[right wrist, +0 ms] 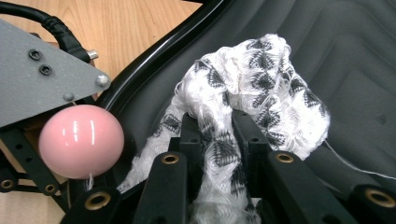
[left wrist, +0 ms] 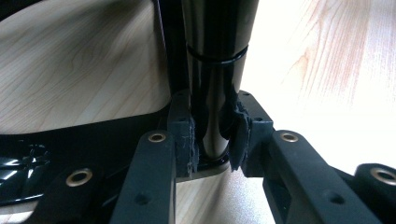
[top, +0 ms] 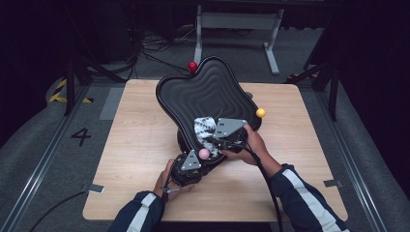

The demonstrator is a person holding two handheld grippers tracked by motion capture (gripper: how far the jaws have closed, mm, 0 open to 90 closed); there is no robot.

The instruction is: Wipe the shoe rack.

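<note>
A black ribbed tray (top: 203, 92) with a wavy outline stands tilted on a shiny black post (left wrist: 212, 93) over the wooden table. Red (top: 192, 66), yellow (top: 260, 112) and pink (top: 204, 153) balls sit at its rim. A white cloth with a black pattern (top: 204, 129) lies bunched on the tray's near part. My right gripper (top: 211, 138) is shut on that cloth (right wrist: 261, 79), which bulges between and above its jaws (right wrist: 218, 135). My left gripper (top: 191, 164) is below the tray's near edge, shut on the black post (left wrist: 212, 135). The pink ball (right wrist: 81, 140) is just left of the right gripper.
The light wooden table (top: 135, 145) has bare surface to the left and right of the tray. A white metal frame (top: 237, 21) and loose cables lie on the floor behind it. A floor mark "4" (top: 80, 136) is at the left.
</note>
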